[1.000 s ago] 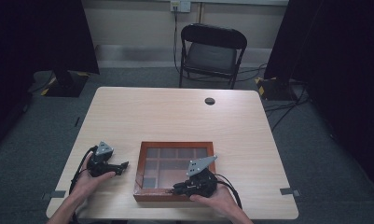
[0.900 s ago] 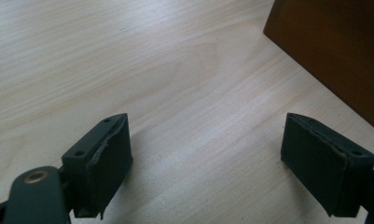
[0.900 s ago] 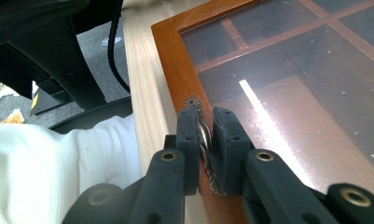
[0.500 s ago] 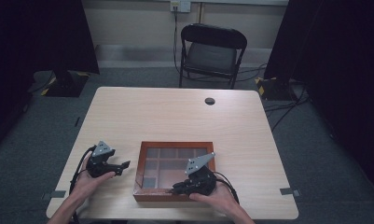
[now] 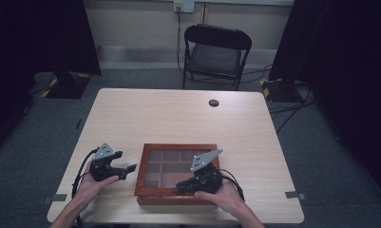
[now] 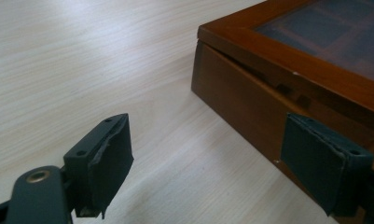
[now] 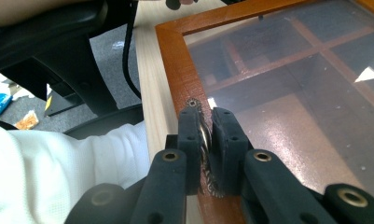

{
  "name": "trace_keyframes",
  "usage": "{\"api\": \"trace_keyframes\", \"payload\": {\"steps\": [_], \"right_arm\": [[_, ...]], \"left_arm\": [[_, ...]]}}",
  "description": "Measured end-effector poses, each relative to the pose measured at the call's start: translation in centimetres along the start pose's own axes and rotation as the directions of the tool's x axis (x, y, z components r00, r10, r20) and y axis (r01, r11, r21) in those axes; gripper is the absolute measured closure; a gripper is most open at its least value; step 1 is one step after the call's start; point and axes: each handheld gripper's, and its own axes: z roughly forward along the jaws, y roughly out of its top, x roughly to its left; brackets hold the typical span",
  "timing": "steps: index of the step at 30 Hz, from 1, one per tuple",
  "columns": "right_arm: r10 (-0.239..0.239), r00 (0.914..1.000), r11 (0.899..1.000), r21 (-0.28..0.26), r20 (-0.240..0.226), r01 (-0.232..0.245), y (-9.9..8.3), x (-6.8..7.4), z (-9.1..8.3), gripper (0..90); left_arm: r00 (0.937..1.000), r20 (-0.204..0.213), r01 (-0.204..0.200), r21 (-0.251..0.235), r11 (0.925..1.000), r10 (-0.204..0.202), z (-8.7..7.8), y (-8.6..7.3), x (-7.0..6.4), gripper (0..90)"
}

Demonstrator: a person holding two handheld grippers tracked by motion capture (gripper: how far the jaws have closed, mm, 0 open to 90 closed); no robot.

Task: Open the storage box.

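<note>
Reddish-brown wood frames the flat, glass-lidded box (image 5: 176, 173) that sits on the pale wood-grain table (image 5: 178, 118), close to my edge and a little right of the middle. Through the tinted glass I see wooden dividers splitting the inside into compartments.

My right hand-held gripper (image 7: 206, 140) is over the box's near rim, its jaws pinched almost together on a small toothed metal latch piece (image 7: 204, 135) fixed to the lid frame. In the high view that same gripper (image 5: 181, 186) lies on the front edge of the box with my right hand (image 5: 221, 192) behind it and its grey three-cornered plate (image 5: 204, 160) tilted up.

My left hand-held gripper (image 5: 130, 169) rests on the table just beside the box's left side, apart from it, jaws spread wide and holding nothing. Its own camera shows the two padded jaws wide with bare table between them, and the box's corner just ahead, the lid sitting slightly lifted off the base along that side.

Beyond the far edge of the table stands a black folding chair (image 5: 215, 52).
</note>
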Motion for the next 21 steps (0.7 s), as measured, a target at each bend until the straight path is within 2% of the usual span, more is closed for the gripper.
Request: {"api": "trace_keyframes", "payload": {"steps": [2,4,8,10,16,17,21], "right_arm": [[0.015,0.9999,1.000,-0.012,0.000,-0.015,0.3,0.0,-0.3,82.9],[0.009,1.0000,1.000,-0.014,0.002,-0.009,0.6,0.0,-0.5,82.9],[0.007,1.0000,1.000,-0.005,-0.005,-0.007,1.1,-0.1,-0.8,82.9],[0.012,0.9999,1.000,-0.001,-0.002,-0.012,1.2,0.0,-0.9,82.8],[0.015,0.9998,1.000,-0.002,-0.011,-0.015,1.5,-0.2,-1.1,82.8],[0.016,0.9998,1.000,-0.002,-0.010,-0.016,1.7,-0.2,-1.3,82.8],[0.016,0.9998,1.000,0.009,-0.015,-0.016,2.2,-0.3,-1.4,82.8]], "left_arm": [[0.9997,0.023,0.000,-0.002,1.0000,0.000,-0.1,0.1,-0.1,17.3],[0.9994,0.035,-0.002,-0.008,1.0000,0.003,-0.1,0.2,-0.3,17.8],[0.9983,0.055,-0.019,-0.028,0.9994,0.020,-0.2,0.4,-0.9,17.9],[0.9983,0.051,-0.027,-0.031,0.9992,0.029,-0.3,0.5,-1.0,19.0],[0.9974,0.072,-0.009,-0.043,0.9990,0.012,-0.5,0.4,-0.9,18.7],[0.9959,0.089,-0.016,-0.038,0.9992,0.019,-0.4,0.4,-1.0,16.7],[0.9934,0.107,-0.039,-0.029,0.9988,0.041,-0.2,0.4,-1.4,16.1]]}}
